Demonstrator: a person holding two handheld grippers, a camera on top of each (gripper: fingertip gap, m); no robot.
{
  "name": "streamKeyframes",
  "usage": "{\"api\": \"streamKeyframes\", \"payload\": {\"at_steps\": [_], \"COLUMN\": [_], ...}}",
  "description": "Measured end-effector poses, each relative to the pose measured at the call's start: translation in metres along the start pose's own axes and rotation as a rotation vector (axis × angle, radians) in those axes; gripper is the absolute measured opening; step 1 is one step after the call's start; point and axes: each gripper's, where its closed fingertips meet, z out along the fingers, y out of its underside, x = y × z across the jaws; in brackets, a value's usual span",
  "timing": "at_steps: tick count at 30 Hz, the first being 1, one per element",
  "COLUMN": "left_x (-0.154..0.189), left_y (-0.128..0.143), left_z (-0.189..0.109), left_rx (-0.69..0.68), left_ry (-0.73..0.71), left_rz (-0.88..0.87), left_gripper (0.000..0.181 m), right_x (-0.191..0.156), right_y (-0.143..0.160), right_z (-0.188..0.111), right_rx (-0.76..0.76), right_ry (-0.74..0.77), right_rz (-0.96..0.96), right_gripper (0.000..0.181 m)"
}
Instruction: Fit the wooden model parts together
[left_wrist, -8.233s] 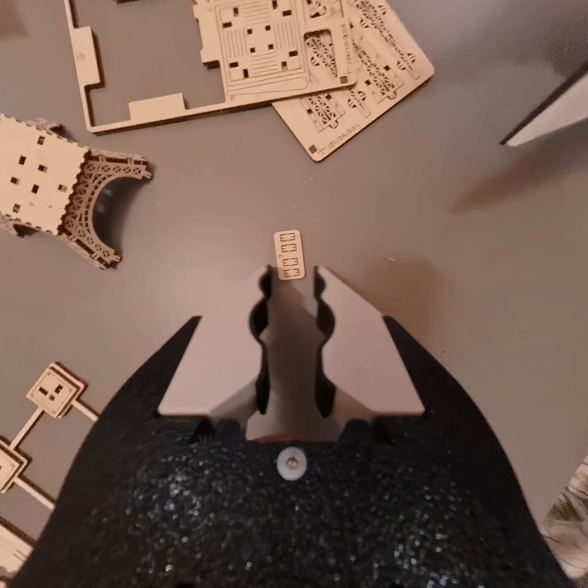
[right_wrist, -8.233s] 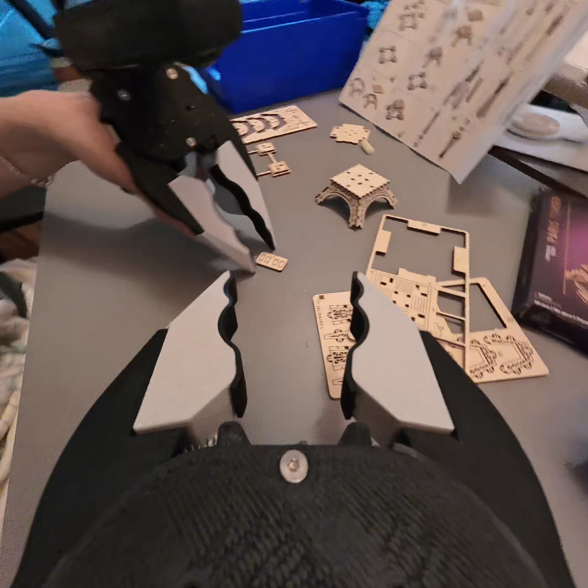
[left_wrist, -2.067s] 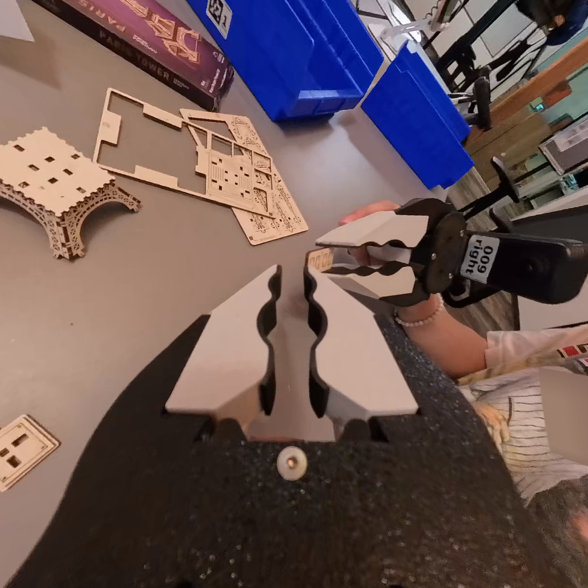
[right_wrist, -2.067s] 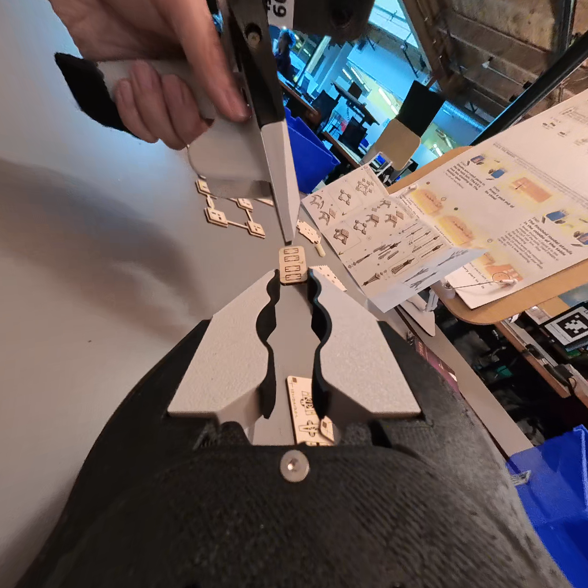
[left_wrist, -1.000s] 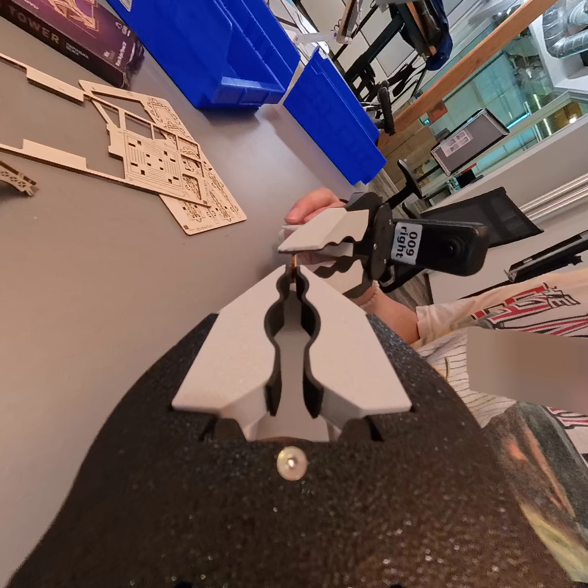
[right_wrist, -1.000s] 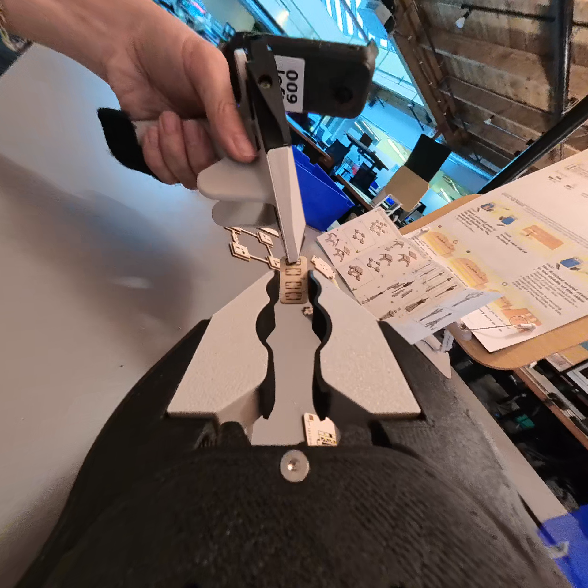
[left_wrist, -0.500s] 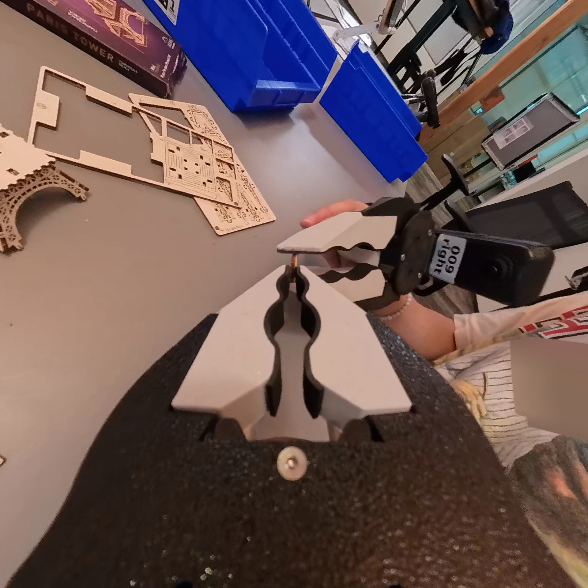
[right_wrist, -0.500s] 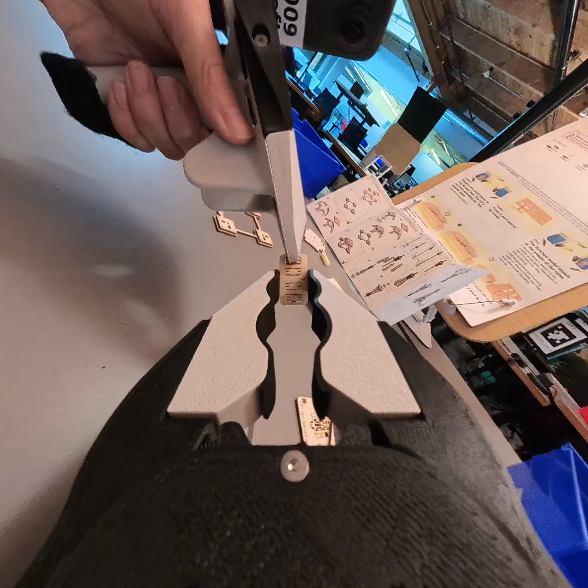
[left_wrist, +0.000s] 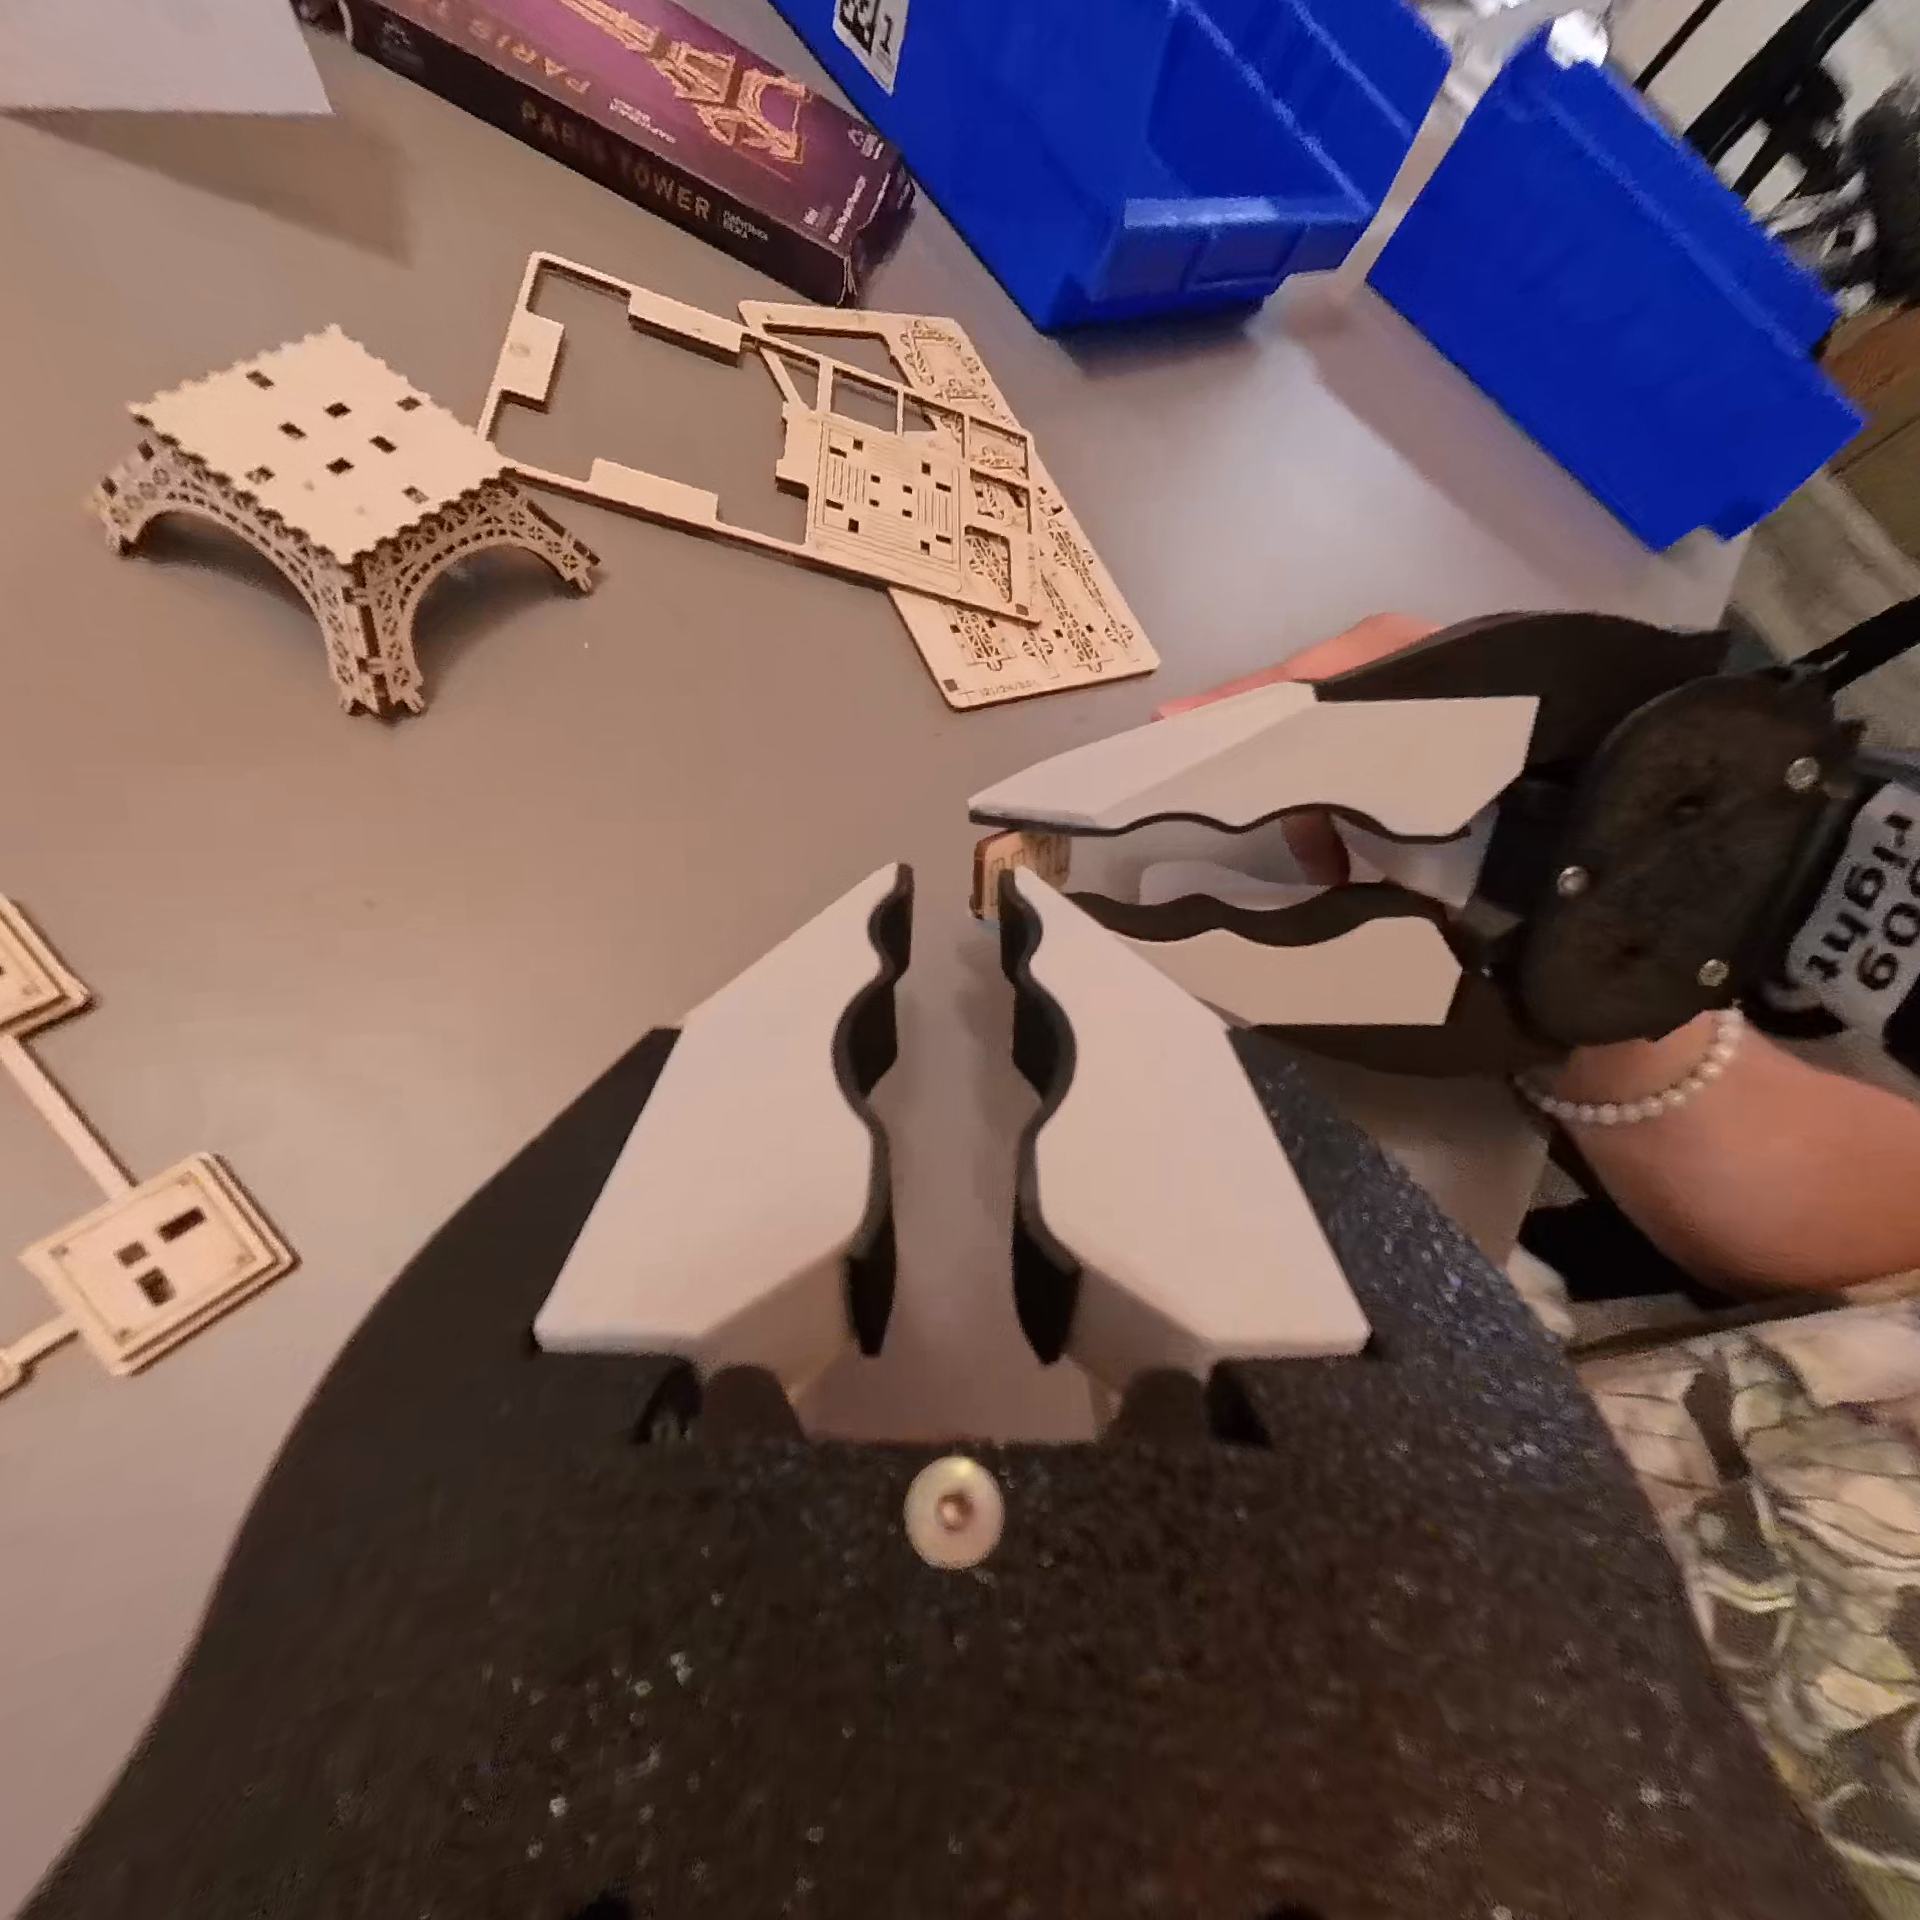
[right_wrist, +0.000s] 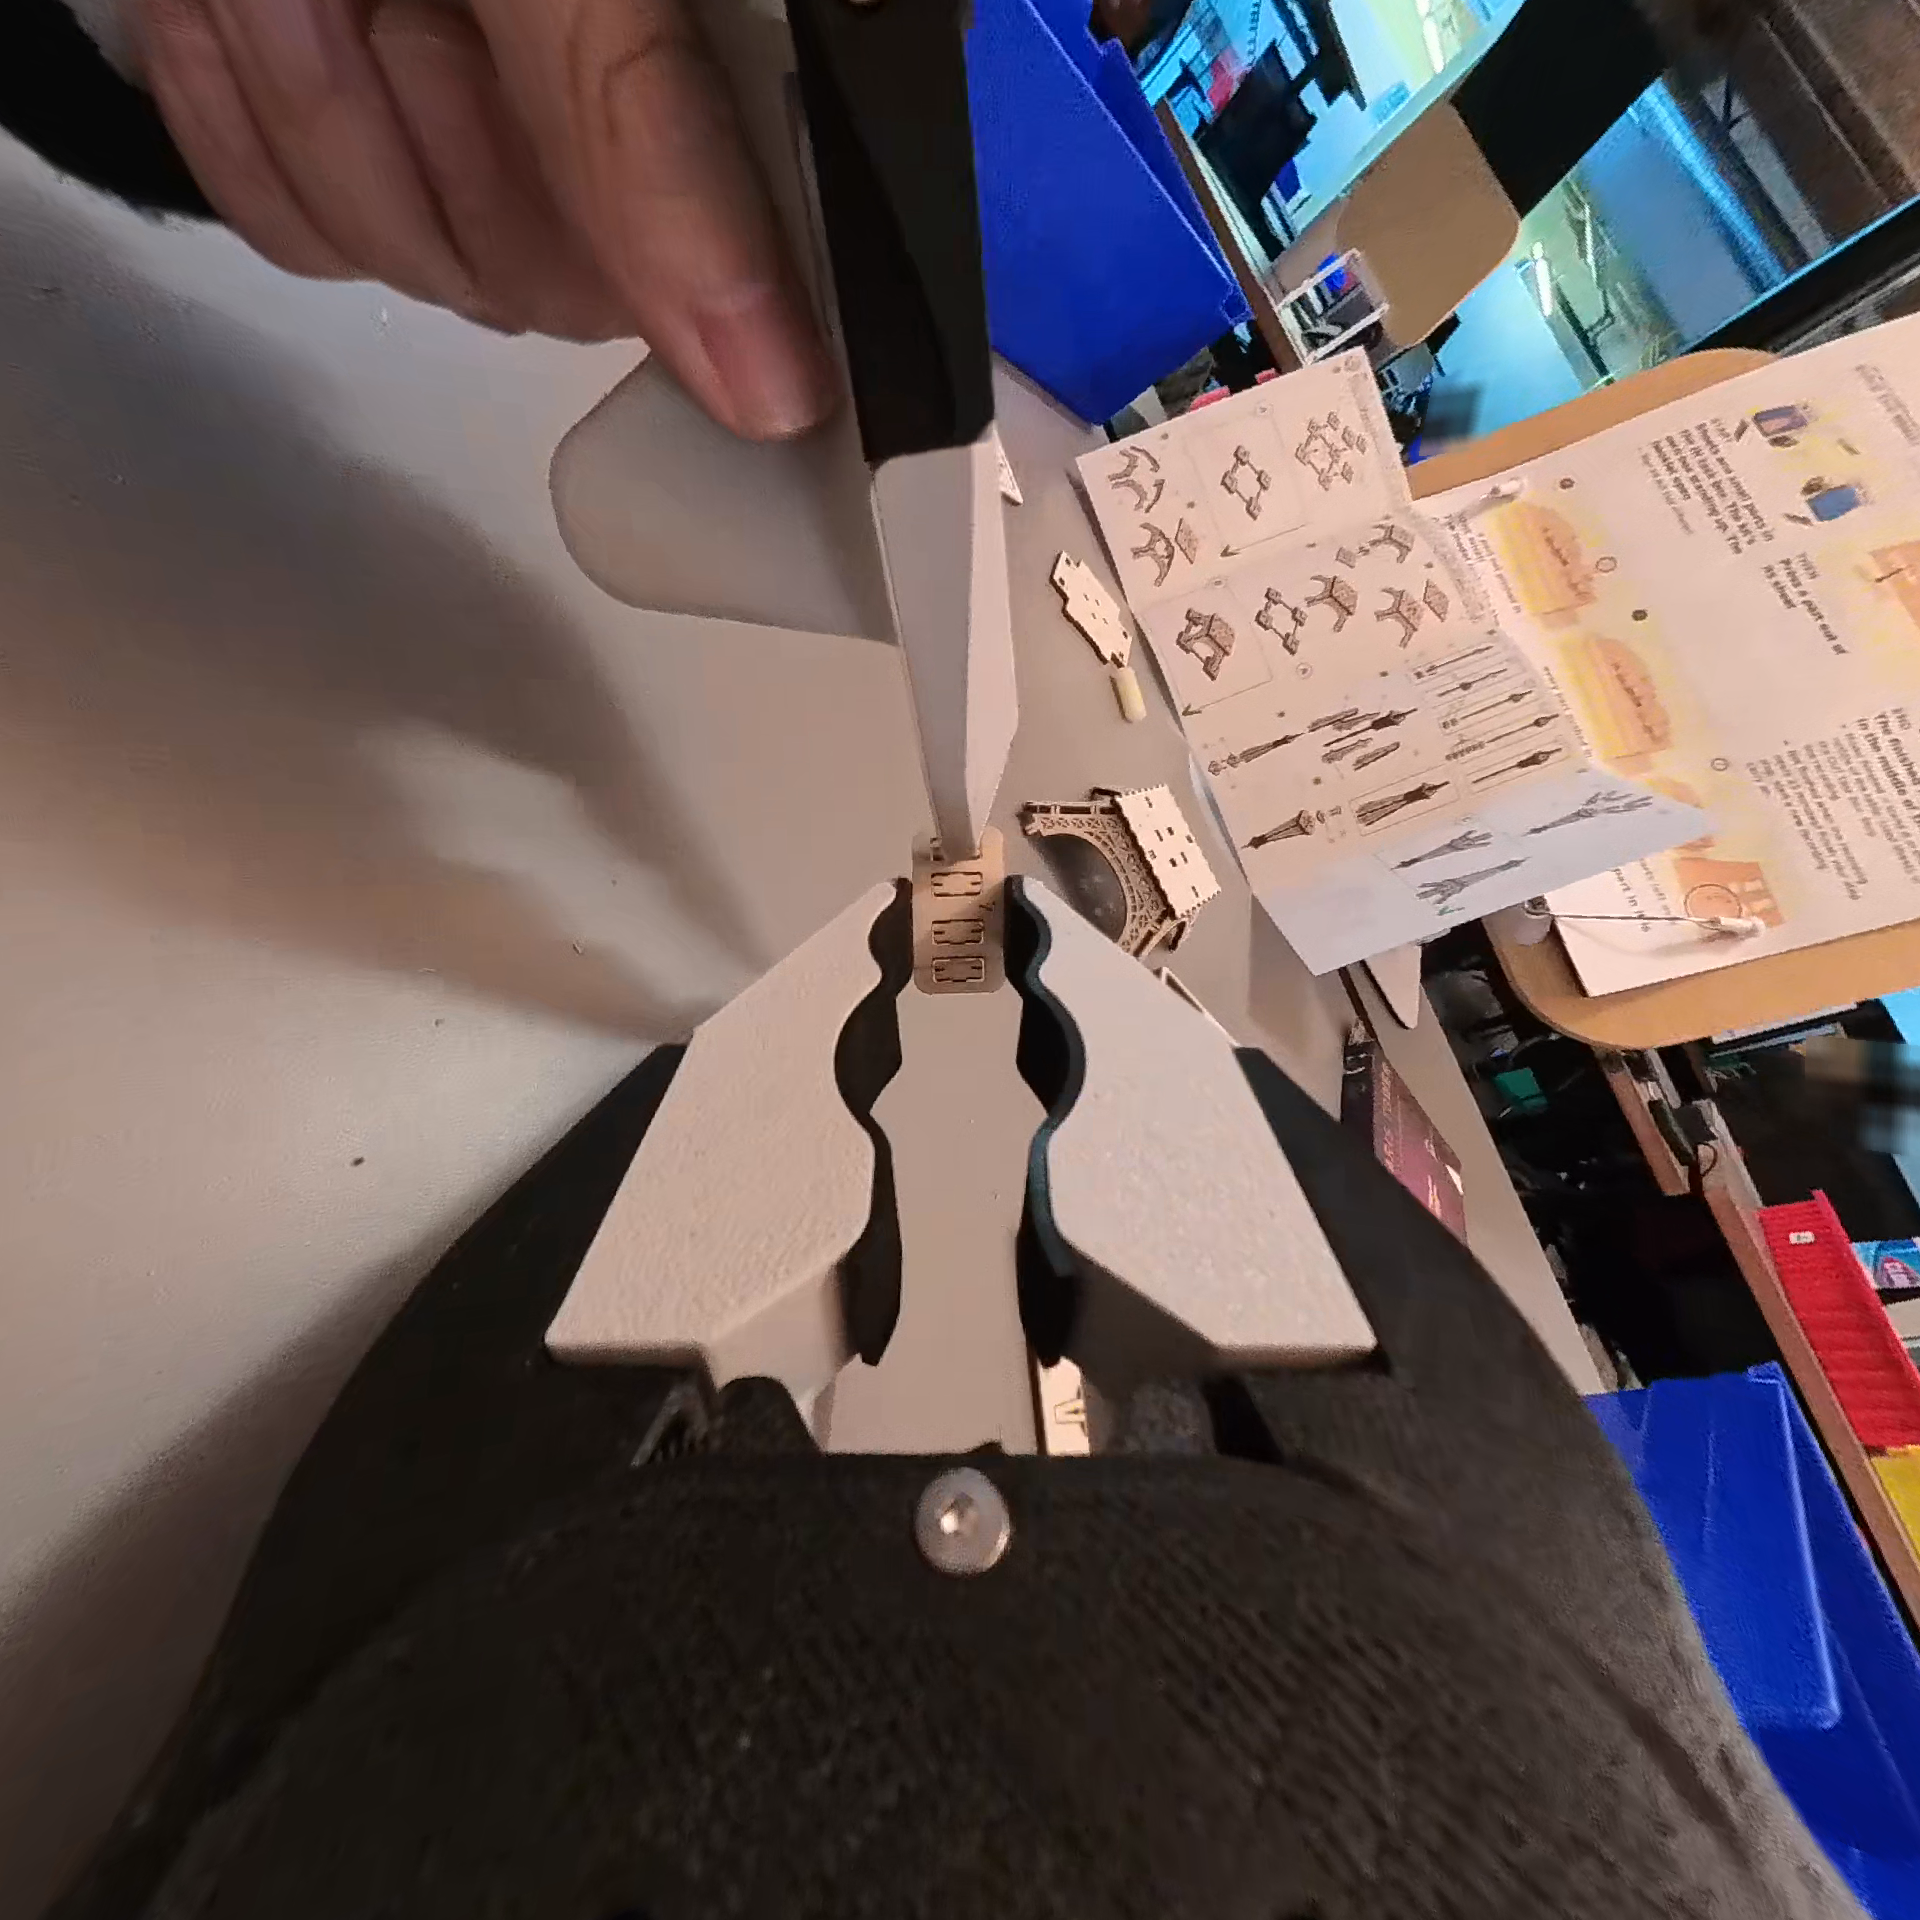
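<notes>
A small wooden strip with rectangular cut-outs (right_wrist: 958, 920) is clamped upright between my right gripper's (right_wrist: 958, 894) tips. In the left wrist view the same strip (left_wrist: 1013, 862) sticks out of the right gripper (left_wrist: 1029, 868), which comes in from the right. My left gripper (left_wrist: 954, 914) is open by a narrow gap and empty, with its tips just left of the strip. In the right wrist view the left gripper (right_wrist: 956, 831) comes down from above and its tip meets the strip's top end. The built wooden tower base (left_wrist: 332, 488) stands on the grey table (left_wrist: 468, 852) at the far left.
Punched-out wooden sheets (left_wrist: 904, 499) lie beyond the grippers, a dark box (left_wrist: 644, 114) and two blue bins (left_wrist: 1143, 135) behind them. Square parts on a sprue (left_wrist: 156, 1257) lie at the left. Instruction sheets (right_wrist: 1403, 675) and a loose wooden part (right_wrist: 1091, 608) lie right of the tower base (right_wrist: 1132, 862). Both grippers' tips are close together, under 4 cm apart.
My left gripper was shut on the strip's end half a second ago; its jaws have now opened. The strip stays in the right gripper. The left view has tilted down toward the table.
</notes>
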Motion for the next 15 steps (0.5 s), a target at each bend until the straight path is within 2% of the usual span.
{"api": "streamKeyframes", "payload": {"at_steps": [7, 15], "left_x": [-0.0016, -0.0035], "left_y": [0.0004, 0.0019], "left_z": [0.0006, 0.0007], "left_rx": [0.026, 0.024], "left_ry": [-0.009, -0.018], "left_rz": [-0.002, -0.028], "left_gripper": [0.007, 0.009], "right_x": [-0.0023, -0.0033], "right_y": [0.0021, 0.0035], "right_z": [0.0018, 0.0034], "right_rx": [-0.018, -0.031], "right_ry": [0.001, 0.006], "right_rz": [-0.016, -0.032], "right_gripper": [0.015, 0.015]}}
